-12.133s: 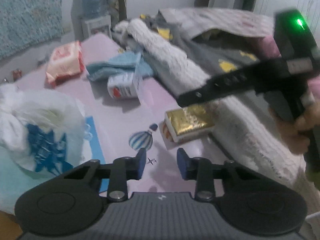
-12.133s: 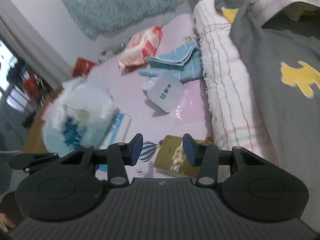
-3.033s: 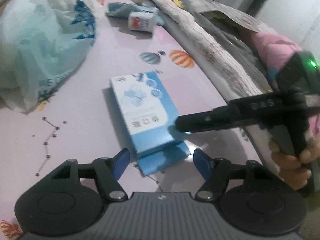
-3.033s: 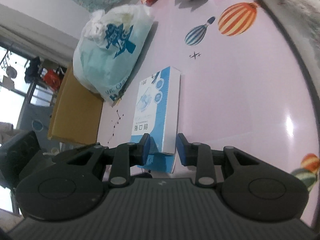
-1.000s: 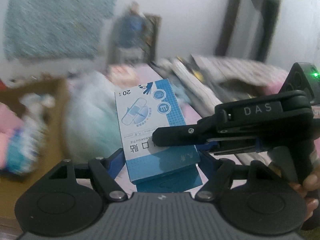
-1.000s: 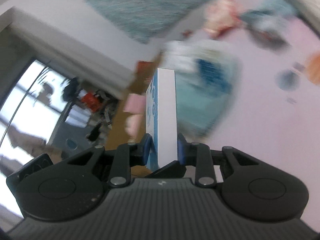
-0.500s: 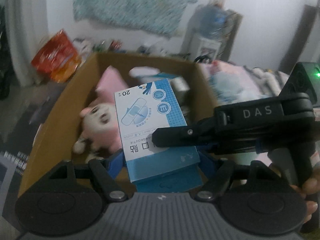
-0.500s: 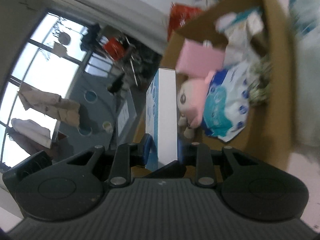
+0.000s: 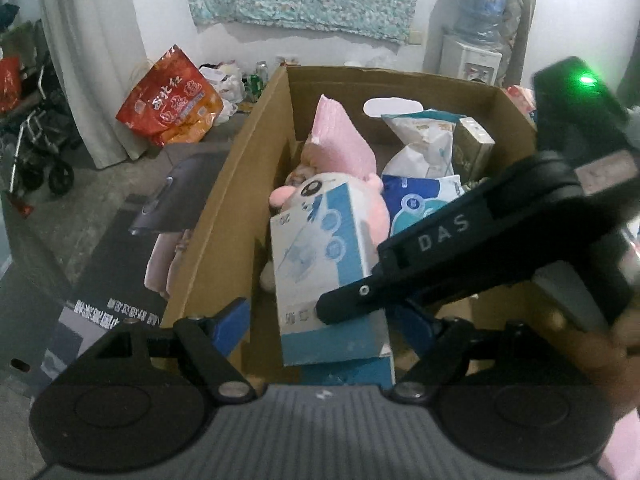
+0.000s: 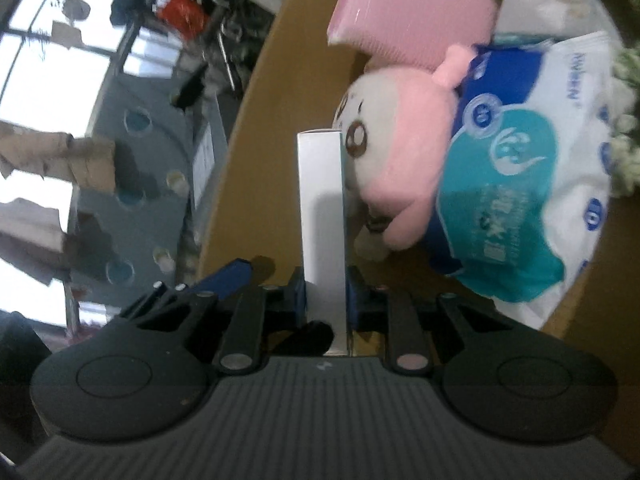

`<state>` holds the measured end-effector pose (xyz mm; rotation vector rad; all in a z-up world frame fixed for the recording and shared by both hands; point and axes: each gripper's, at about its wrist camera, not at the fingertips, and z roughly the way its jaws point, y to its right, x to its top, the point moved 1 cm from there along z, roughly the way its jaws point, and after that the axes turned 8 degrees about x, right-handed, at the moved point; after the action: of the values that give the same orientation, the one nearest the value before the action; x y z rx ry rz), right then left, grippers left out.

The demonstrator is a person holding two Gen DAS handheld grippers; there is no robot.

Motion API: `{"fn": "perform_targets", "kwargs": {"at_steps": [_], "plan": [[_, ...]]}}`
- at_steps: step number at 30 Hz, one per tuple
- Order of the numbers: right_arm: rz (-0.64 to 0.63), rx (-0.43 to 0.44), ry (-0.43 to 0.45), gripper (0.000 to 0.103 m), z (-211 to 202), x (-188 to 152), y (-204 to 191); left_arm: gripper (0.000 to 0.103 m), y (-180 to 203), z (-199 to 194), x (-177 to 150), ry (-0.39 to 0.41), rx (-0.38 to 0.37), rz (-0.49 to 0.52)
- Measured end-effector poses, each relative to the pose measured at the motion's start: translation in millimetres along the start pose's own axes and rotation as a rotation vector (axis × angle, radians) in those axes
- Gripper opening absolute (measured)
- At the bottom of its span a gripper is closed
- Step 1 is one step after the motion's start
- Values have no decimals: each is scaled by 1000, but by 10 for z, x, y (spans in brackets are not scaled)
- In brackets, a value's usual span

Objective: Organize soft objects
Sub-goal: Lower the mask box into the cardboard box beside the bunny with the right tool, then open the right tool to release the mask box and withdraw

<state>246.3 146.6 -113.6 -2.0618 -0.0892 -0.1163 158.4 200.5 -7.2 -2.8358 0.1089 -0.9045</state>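
Note:
A flat blue-and-white box (image 9: 324, 264) hangs over the near end of an open cardboard carton (image 9: 240, 184). My right gripper (image 10: 325, 300) is shut on the box's thin white edge (image 10: 322, 208), its jaws closing. It reaches in from the right in the left wrist view (image 9: 332, 304). My left gripper (image 9: 326, 326) straddles the box's wide face. Its jaws are opening, and a gap shows beside the left finger (image 9: 236, 320). Inside the carton lie a pink plush toy (image 10: 408, 152), a pink pack (image 10: 412, 12) and a blue-and-teal tissue pack (image 10: 520, 184).
More packets (image 9: 424, 136) fill the carton's far end. A red bag (image 9: 168, 100) sits on the floor by a white curtain. A water dispenser (image 9: 476, 40) stands at the back right, a pushchair (image 9: 36, 136) at the far left. A dark printed sheet (image 9: 120, 260) lies beside the carton.
Both grippers swung the blue box from above the table to over the carton and tipped it down toward the plush toy. The left jaws have drawn off the box's side.

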Motion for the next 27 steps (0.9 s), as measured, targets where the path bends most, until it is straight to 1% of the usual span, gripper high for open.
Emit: {"fn": "perform_targets", "kwargs": {"at_steps": [4, 6, 8, 10, 12, 14, 15, 17, 18, 19, 20, 21, 24, 27], "plan": [[-18, 61, -91, 19, 144, 30, -27, 82, -60, -63, -36, 22, -14, -9], [-16, 31, -100, 21, 220, 53, -5, 84, -96, -76, -46, 21, -15, -13], [-27, -17, -138, 25, 352, 55, 29, 85, -82, -10, -58, -6, -26, -7], [-19, -65, -153, 37, 396, 68, 51, 85, -85, 10, -88, -9, -15, -11], [-35, -83, -153, 40, 371, 71, -12, 85, -108, 0, -106, -7, -16, -18], [-63, -100, -117, 51, 272, 89, -103, 85, -131, -23, -109, -3, -17, -27], [-78, -105, -90, 52, 212, 98, -140, 85, -144, -41, -106, 3, -15, -32], [-90, -95, -31, 52, 109, 146, -174, 85, -163, -69, -91, 14, -18, -39], [-85, -80, -7, 50, 81, 164, -183, 85, -163, -83, -89, 18, -12, -41], [-84, -78, 2, 44, 74, 206, -183, 85, -157, -94, -86, 20, -4, -39], [-87, -87, 8, 28, 94, 201, -182, 85, -146, -101, -86, 23, 5, -34], [-92, -93, -6, 21, 113, 230, -156, 85, -134, -102, -84, 23, 10, -29], [-90, -85, -39, 22, 176, 160, -94, 85, -104, -103, -83, 10, 11, -20], [-108, -81, -43, 23, 107, 146, -139, 85, -82, -131, -82, 4, 15, -23]]}}
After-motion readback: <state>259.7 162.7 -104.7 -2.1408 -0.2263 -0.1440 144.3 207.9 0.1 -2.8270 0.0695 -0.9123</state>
